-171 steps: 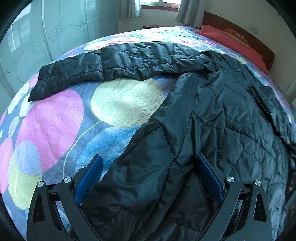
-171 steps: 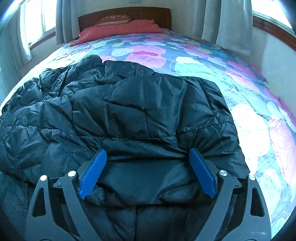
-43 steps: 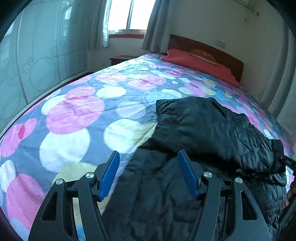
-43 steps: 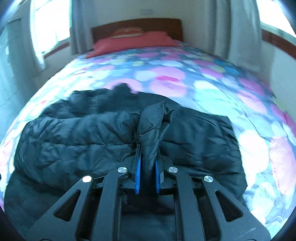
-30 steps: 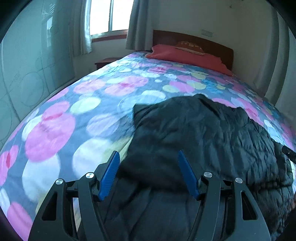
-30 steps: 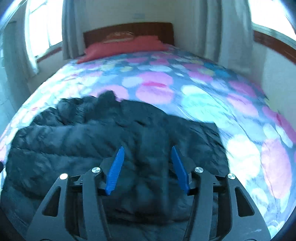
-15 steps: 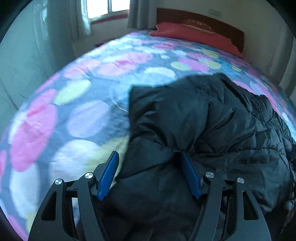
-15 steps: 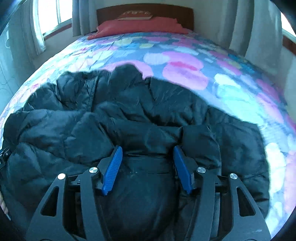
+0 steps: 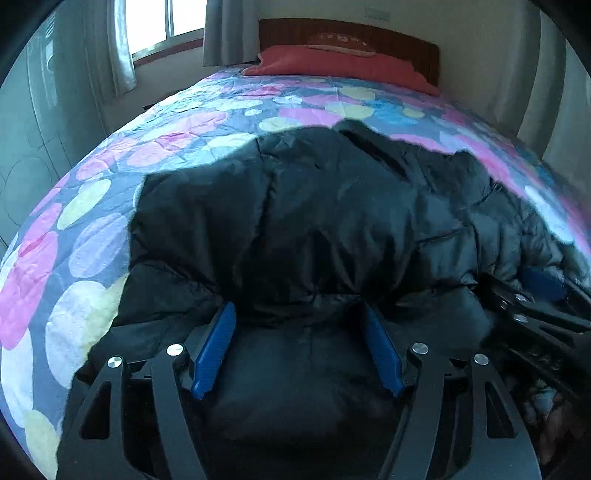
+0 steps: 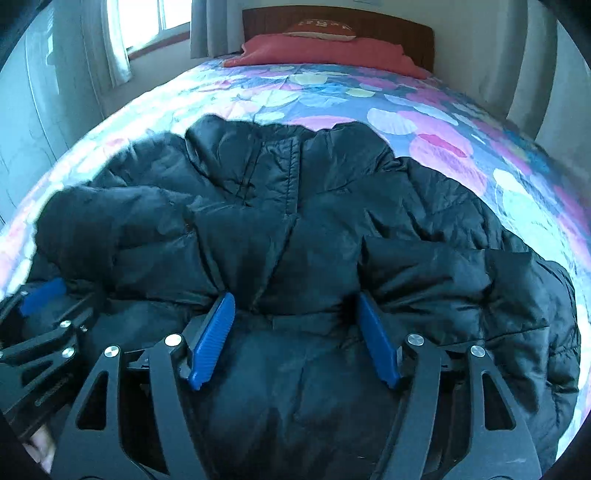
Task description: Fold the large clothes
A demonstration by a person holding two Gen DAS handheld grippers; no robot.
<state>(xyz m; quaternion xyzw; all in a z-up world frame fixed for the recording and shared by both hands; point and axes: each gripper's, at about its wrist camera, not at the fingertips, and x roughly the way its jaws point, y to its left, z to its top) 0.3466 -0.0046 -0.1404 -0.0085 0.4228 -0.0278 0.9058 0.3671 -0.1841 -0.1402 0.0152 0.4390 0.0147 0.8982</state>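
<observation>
The black padded jacket point(image 10: 295, 229) is spread across the frame centre on the bedspread point(image 10: 424, 122), bracketed by the wide left gripper point(image 9: 299, 314) and the opening right gripper point(image 10: 295, 302), apparently unclamped.

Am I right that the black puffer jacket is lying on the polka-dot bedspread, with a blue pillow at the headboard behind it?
Not quite: the pillow is red, not blue, as the right wrist view shows. The rest holds: the black puffer jacket lies on the polka-dot bedspread, and the pillow sits at the headboard behind it.
</observation>
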